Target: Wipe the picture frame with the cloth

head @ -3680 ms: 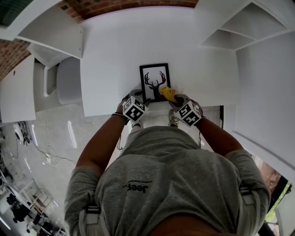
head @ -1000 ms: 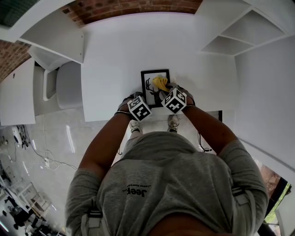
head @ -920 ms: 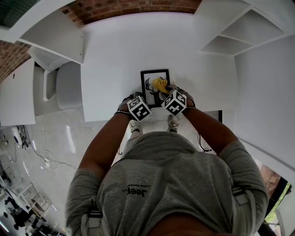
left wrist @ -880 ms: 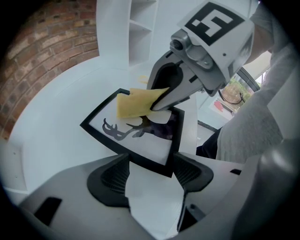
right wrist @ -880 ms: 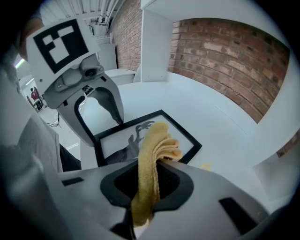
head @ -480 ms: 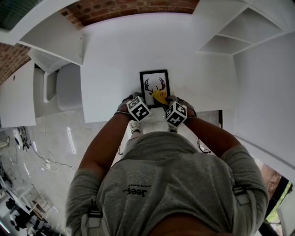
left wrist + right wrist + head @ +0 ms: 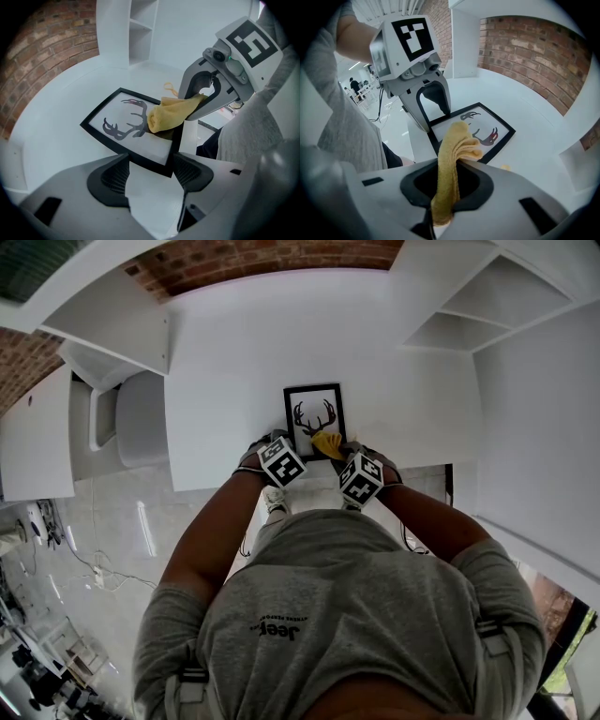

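Note:
The picture frame [image 7: 314,416], black-edged with an antler print, lies flat on the white table [image 7: 234,343]. My left gripper [image 7: 281,454] stands at the frame's near left corner. In the left gripper view that corner [image 7: 154,161] sits between the wide-set jaws, and both pads touch its edges. My right gripper [image 7: 349,463] is shut on a yellow cloth [image 7: 326,443]. The cloth [image 7: 451,154] sticks out between its jaws and rests on the frame's near right part [image 7: 171,117]. The glass under the cloth is hidden.
The table's near edge [image 7: 412,465] runs just under both grippers. White shelving [image 7: 487,306] stands at the right, a white chair [image 7: 141,413] at the left, and a brick wall [image 7: 253,254] behind. A small yellow scrap [image 7: 505,166] lies on the table beside the frame.
The right gripper has drawn the cloth down the frame, from its upper middle to its near right part, towards the person. The left gripper and the frame have stayed put.

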